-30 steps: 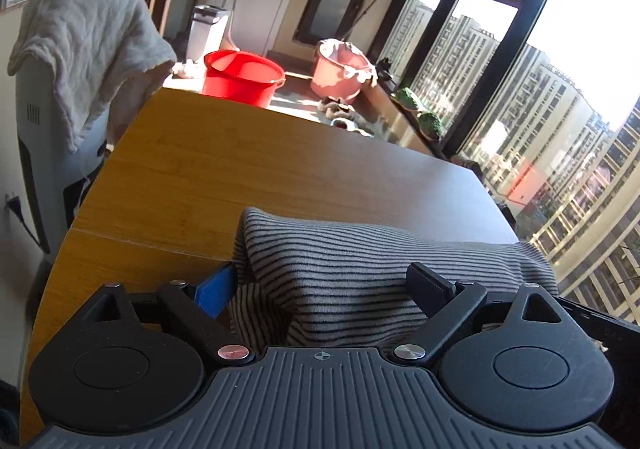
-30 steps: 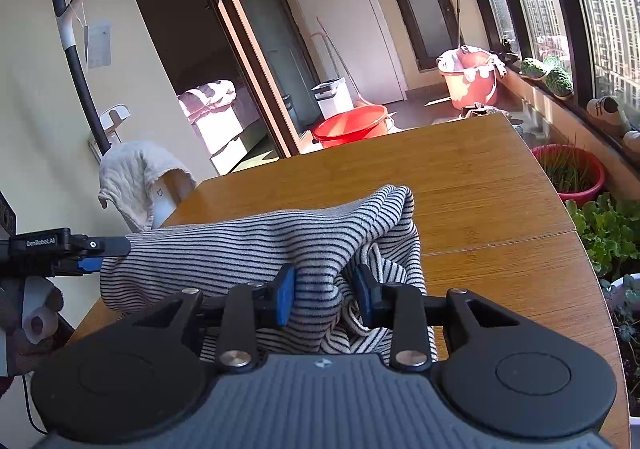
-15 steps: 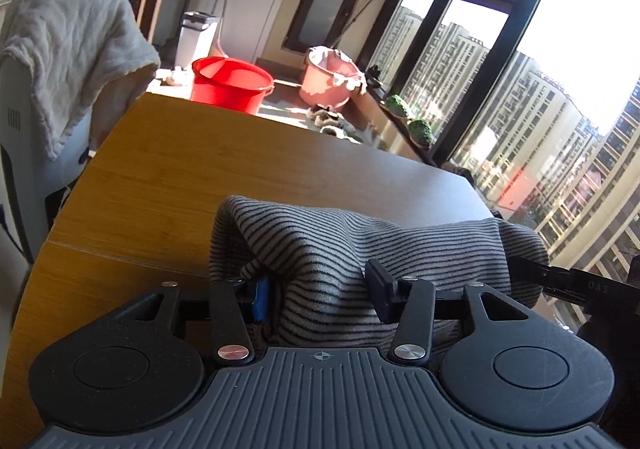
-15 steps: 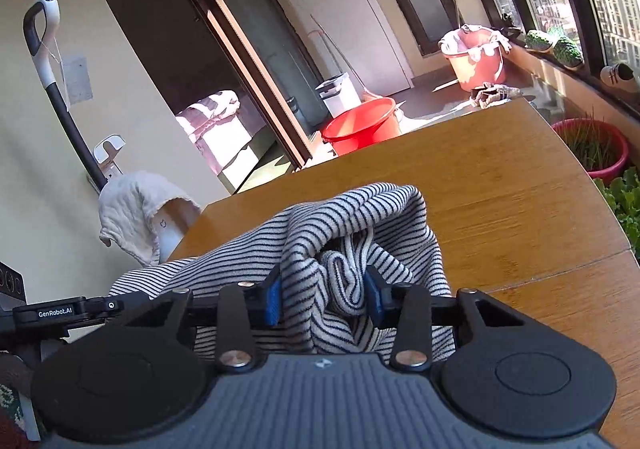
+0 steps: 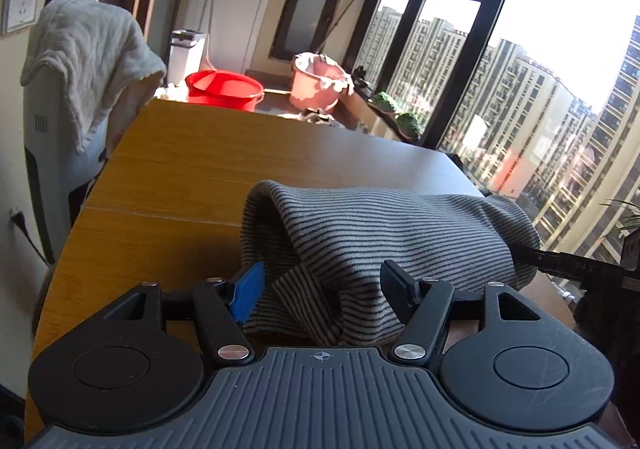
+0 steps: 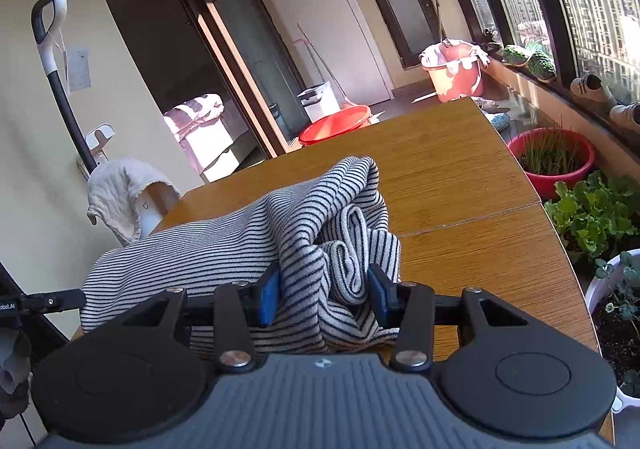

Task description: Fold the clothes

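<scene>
**Striped garment bunched between both grippers on the table**

While the striped garment [image 5: 384, 225] lies heaped on the wooden table [image 5: 208, 169], my left gripper [image 5: 322, 287] has just been opening, fabric loose between its spread fingers. My right gripper [image 6: 324, 291], also just opening, has its pads against a bunched fold. Beyond the table sit a red basin [image 5: 224, 89] and a pink bucket [image 5: 318, 83]; potted greens [image 6: 592, 213] crowd its right edge.

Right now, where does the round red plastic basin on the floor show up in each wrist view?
Left wrist: the round red plastic basin sits upper left of centre, just beyond the wooden table's far edge.
Right wrist: the same basin is near centre, partly hidden behind the table's far edge.
Shared landmark: the pink bucket, right of the basin.
</scene>
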`<state>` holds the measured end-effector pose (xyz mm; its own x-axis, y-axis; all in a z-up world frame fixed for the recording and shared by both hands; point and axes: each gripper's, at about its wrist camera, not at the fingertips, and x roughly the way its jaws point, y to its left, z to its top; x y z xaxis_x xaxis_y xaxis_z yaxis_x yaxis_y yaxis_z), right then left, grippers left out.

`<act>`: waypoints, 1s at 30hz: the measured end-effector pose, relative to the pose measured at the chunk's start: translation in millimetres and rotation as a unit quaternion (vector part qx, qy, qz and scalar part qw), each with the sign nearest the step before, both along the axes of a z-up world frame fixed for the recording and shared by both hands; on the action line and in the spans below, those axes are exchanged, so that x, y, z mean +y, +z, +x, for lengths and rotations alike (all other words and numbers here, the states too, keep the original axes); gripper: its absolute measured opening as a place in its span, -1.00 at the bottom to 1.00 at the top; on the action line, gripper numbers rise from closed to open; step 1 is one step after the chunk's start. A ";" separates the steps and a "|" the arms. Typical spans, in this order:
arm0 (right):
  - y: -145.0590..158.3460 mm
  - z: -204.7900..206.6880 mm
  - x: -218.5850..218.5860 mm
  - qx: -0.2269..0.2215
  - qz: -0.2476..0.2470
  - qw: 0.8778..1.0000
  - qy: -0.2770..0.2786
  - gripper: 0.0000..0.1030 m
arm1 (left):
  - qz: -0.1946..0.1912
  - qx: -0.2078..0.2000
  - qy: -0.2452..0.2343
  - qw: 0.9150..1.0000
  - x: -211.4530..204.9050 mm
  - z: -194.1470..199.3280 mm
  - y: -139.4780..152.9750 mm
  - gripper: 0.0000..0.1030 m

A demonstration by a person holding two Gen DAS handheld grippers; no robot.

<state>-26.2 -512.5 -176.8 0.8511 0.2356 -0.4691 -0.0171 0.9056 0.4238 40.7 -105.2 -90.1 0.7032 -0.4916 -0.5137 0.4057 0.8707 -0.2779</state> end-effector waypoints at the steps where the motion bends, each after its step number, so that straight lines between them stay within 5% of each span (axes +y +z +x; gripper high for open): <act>1: -1.9 -2.0 4.6 -0.001 -0.003 1.000 -0.006 -0.13 | -0.008 -0.019 0.004 1.000 1.7 -4.8 12.0 0.53; 6: -9.5 -2.2 21.7 -0.006 0.025 0.999 -0.044 -0.11 | -0.044 -0.009 -0.057 0.997 -33.4 -12.1 15.3 0.79; 9: -7.0 10.7 38.9 -0.009 0.003 0.999 -0.046 -0.11 | 0.011 0.016 -0.059 0.998 -65.9 11.7 -24.4 0.76; 13: -0.4 40.0 49.9 -0.017 -0.050 0.998 -0.043 0.01 | 0.081 -0.049 -0.038 0.995 -87.0 49.2 -43.3 0.75; 15: 1.1 56.7 53.7 -0.016 -0.066 0.997 -0.044 0.03 | 0.089 -0.047 -0.029 0.994 -95.5 73.7 -48.7 0.84; 19: 3.6 71.1 57.9 -0.010 -0.090 0.995 -0.048 0.07 | 0.072 -0.018 -0.022 0.997 -95.8 98.2 -52.6 0.94; 30: 3.3 40.0 54.2 0.018 -0.062 0.997 -0.031 0.07 | 0.066 -0.037 -0.029 0.997 -79.8 64.6 -43.3 0.90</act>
<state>13.8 -458.3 -173.5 0.8444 0.1205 -0.5220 0.0542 0.9502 0.3069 105.3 -185.0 -133.4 0.7134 -0.4644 -0.5247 0.4714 0.8721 -0.1310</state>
